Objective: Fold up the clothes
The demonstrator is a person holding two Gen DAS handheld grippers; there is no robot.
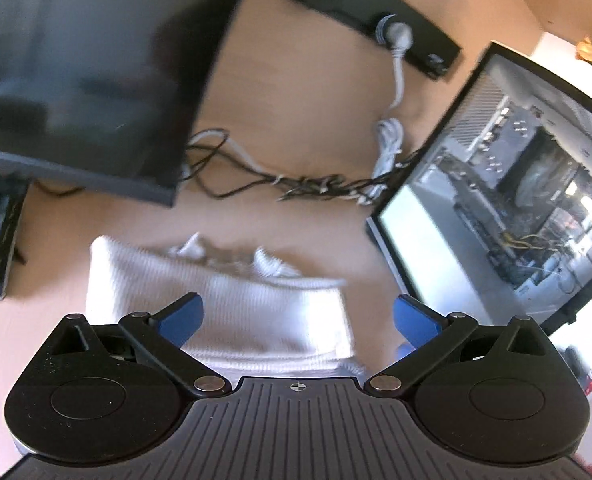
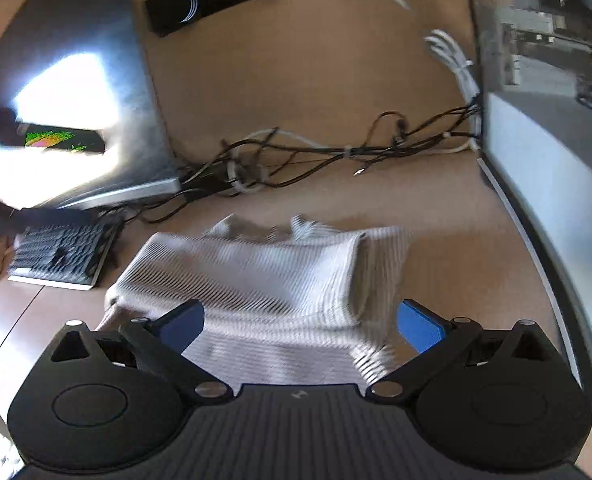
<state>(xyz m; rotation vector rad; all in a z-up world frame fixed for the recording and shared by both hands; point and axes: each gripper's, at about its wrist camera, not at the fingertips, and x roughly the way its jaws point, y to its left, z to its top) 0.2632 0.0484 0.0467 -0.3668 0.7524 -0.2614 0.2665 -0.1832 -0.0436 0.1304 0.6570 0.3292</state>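
Two grippers are hovering over a wooden desk [image 1: 316,92], which is taking up most of both views. Next biggest, a dark monitor [image 1: 80,76] is sitting at the left with its top cut off, and an open PC case [image 1: 508,200] is running off the right edge. The white ribbed garment [image 2: 264,280] is lying folded on the desk in front of both, edges pretty smeared by blur, its near end hiding under the gripper bodies. A keyboard [image 2: 60,256] is peeking out half-cropped, and a cable tangle [image 2: 316,152] is hard to sort out. The left gripper [image 1: 296,316] and right gripper [image 2: 300,326] are both gaping wide, blue pads gripping nothing, cloth just lying below them.
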